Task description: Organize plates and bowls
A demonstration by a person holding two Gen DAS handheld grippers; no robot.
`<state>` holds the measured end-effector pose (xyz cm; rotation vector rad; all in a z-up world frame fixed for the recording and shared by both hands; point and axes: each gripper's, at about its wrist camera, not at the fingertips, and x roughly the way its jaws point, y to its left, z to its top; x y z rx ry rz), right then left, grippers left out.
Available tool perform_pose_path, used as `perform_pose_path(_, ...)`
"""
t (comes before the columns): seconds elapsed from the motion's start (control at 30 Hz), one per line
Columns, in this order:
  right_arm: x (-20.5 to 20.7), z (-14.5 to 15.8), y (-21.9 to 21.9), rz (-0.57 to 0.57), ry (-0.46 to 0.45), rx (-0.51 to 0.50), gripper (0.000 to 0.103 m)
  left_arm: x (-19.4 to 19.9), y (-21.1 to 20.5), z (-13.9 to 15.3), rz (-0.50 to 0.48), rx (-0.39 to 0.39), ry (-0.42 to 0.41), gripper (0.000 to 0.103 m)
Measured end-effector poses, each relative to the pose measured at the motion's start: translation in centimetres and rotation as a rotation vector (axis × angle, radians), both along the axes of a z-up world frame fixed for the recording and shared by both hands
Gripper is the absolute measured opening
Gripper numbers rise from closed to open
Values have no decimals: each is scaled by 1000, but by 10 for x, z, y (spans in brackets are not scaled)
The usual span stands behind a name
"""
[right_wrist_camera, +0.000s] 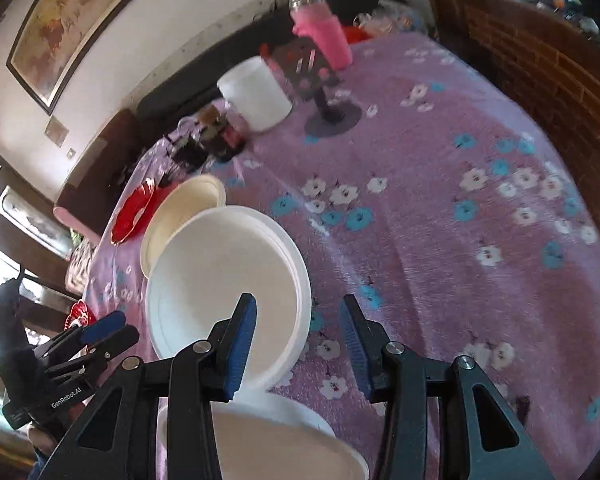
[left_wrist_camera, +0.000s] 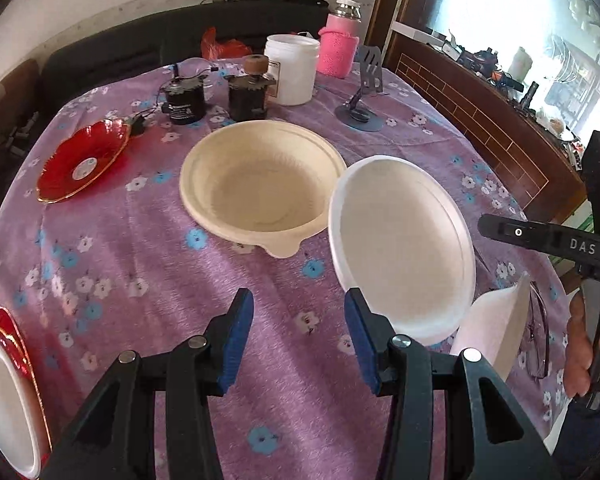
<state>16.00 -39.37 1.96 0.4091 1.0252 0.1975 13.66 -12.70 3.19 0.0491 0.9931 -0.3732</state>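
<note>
The table [left_wrist_camera: 148, 280], under a purple flowered cloth, fills both views. In the left wrist view a cream bowl [left_wrist_camera: 260, 188] sits at centre, empty. To its right a white bowl [left_wrist_camera: 404, 248] stands tilted in mid-air, its lower rim meeting a second white bowl [left_wrist_camera: 496, 328] at lower right. A red plate [left_wrist_camera: 82, 160] lies alone at upper left. At the lower left edge a white dish sits stacked on another red plate [left_wrist_camera: 0, 320].

The left gripper [left_wrist_camera: 298, 340] hangs with its fingers apart and nothing between them; the tilted bowl is just beyond its right finger. The right gripper [right_wrist_camera: 296, 344] also stands parted, empty in the gap; its left finger overlaps the tilted bowl's rim, but contact cannot be told.

As a judgement, sorting is partly done: one stack exists at lower left. The white bowls look ready to nest in the cream one, and the lone red plate has yet to join its mate.
</note>
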Motion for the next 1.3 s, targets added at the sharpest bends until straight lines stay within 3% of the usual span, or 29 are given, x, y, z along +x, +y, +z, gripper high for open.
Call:
perform_pose_path(0.13, 4, 7, 1, 6, -9, -8, 46, 8, 1, -1, 15, 3, -12, 46)
perform_pose_path(0.33, 8, 28, 9, 9, -49, -26, 46, 47, 42, 2, 151, -66, 28, 46)
perform_pose_path(0.5, 3, 35, 18, 8, -73, -6, 46, 84, 65, -8, 241, -91, 103, 46)
perform_pose_path(0.6, -6, 40, 23, 16, -89, 14, 46, 103, 65, -18, 247, -136, 162, 45)
perform_pose_path(0.63, -10, 41, 25, 18, -94, 18, 46, 107, 63, -21, 245, -141, 172, 41)
perform_pose_path(0.67, -14, 44, 28, 20, -100, 22, 46, 112, 61, -25, 247, -138, 182, 25)
perform_pose_path(0.73, -23, 49, 34, 34, -117, 31, 47, 117, 58, -32, 261, -114, 196, 16)
perform_pose_path(1.0, -73, 70, 68, 115, -201, 65, 47, 83, 85, -23, 298, -96, 159, 13)
perform_pose_path(1.3, -118, 59, 123, 231, -205, 88, 47, -24, 129, -19, 232, -48, 142, 13)
